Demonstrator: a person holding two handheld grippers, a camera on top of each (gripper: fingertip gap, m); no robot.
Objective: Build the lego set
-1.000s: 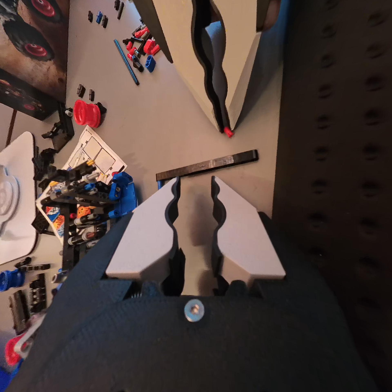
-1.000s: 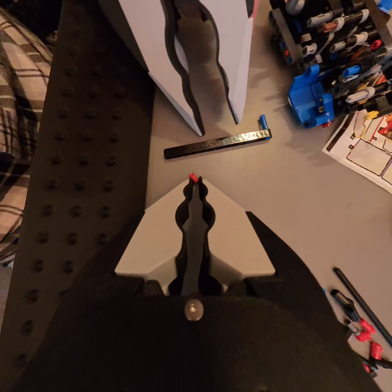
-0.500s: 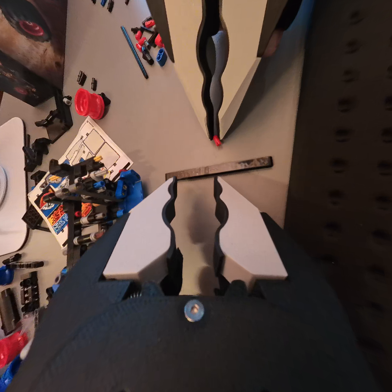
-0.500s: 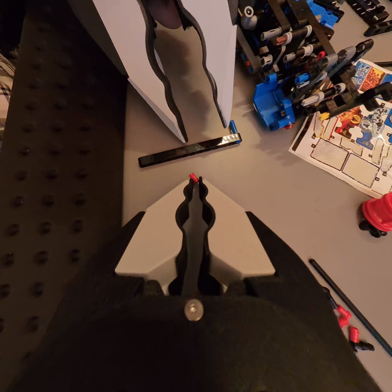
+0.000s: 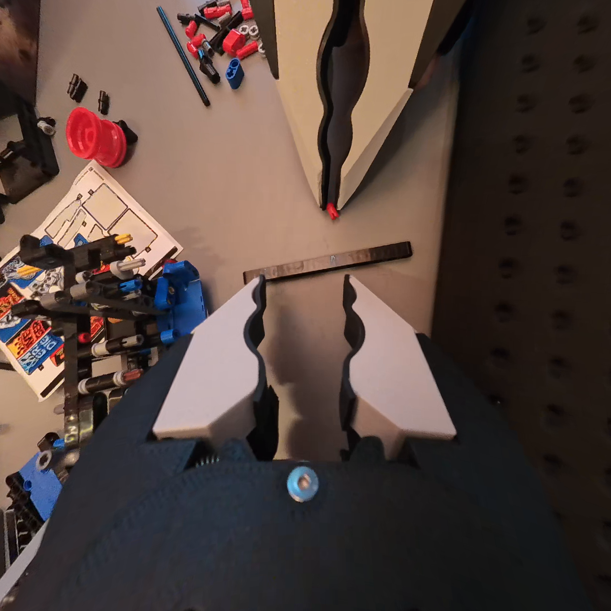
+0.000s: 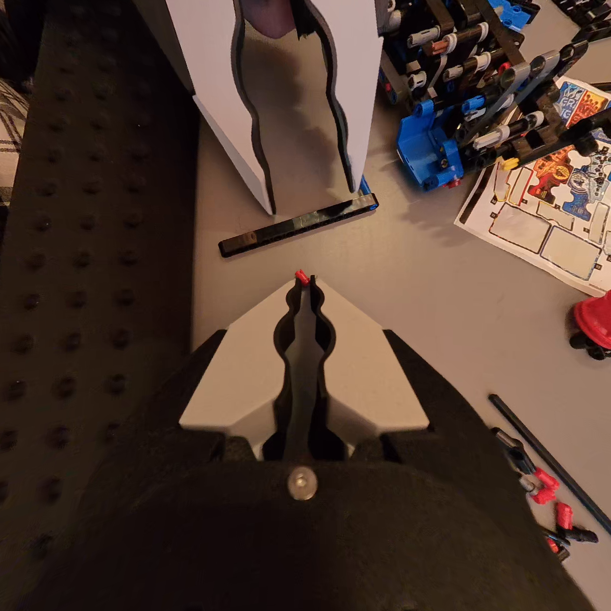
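A long black lego beam (image 5: 327, 261) lies flat on the grey table, with a blue pin at one end (image 6: 365, 185); the beam also shows in the right wrist view (image 6: 297, 228). My left gripper (image 5: 303, 281) is open, its tips just short of the beam, one finger near the blue-pin end. My right gripper (image 6: 305, 279) is shut on a small red pin (image 6: 301, 276), held a little short of the beam's other side; the red pin also shows in the left wrist view (image 5: 331, 211). The half-built black and blue lego model (image 5: 109, 297) stands to the left, also seen in the right wrist view (image 6: 469, 109).
A sticker sheet (image 5: 109, 218) lies under the model. A red wheel hub (image 5: 96, 137), a thin black axle (image 5: 182, 56) and a pile of red, black and blue small parts (image 5: 224, 36) lie beyond. A dark studded mat (image 5: 529, 264) borders the table. There is about 5 cm between the tips of the two grippers. The red wheel hub (image 5: 96, 137) is about 15 cm from both grippers' fingertips.
My left gripper has opened wider and come closer to the beam's blue-pin end. My right gripper still holds the red pin; its view has shifted closer to the beam and the model.
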